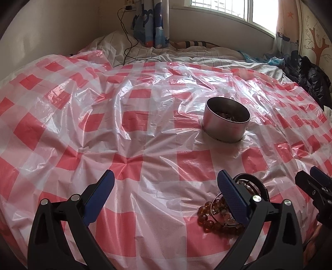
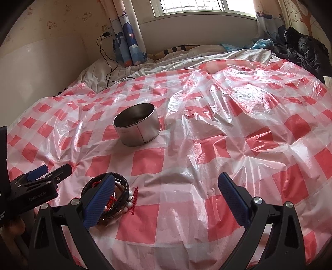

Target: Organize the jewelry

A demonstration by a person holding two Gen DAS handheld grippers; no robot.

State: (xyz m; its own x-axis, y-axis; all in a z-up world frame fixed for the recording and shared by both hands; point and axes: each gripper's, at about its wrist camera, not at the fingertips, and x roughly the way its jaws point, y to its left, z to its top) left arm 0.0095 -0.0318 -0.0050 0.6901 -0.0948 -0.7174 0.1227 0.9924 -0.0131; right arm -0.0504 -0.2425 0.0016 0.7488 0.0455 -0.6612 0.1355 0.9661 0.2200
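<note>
A round metal tin (image 1: 227, 122) stands on the red-and-white checked plastic sheet (image 1: 145, 116), with small pieces lying in its bottom. The same tin (image 2: 137, 124) shows left of centre in the right wrist view. A small pile of bracelets lies between the two grippers: amber beads (image 1: 209, 220), a black ring (image 1: 252, 180), and in the right wrist view a black band (image 2: 122, 182), white beads (image 2: 129, 200) and red cord (image 2: 134, 199). My left gripper (image 1: 166, 195) is open, the pile just behind its right finger. My right gripper (image 2: 166, 197) is open, the pile behind its left finger.
The sheet covers a bed with rumpled white bedding (image 1: 157, 52) at the far end under a window (image 2: 193, 8). A black cable (image 1: 126, 41) trails onto the bedding. A dark jacket (image 2: 305, 52) lies at the far right. Patterned curtains (image 2: 128, 43) hang behind.
</note>
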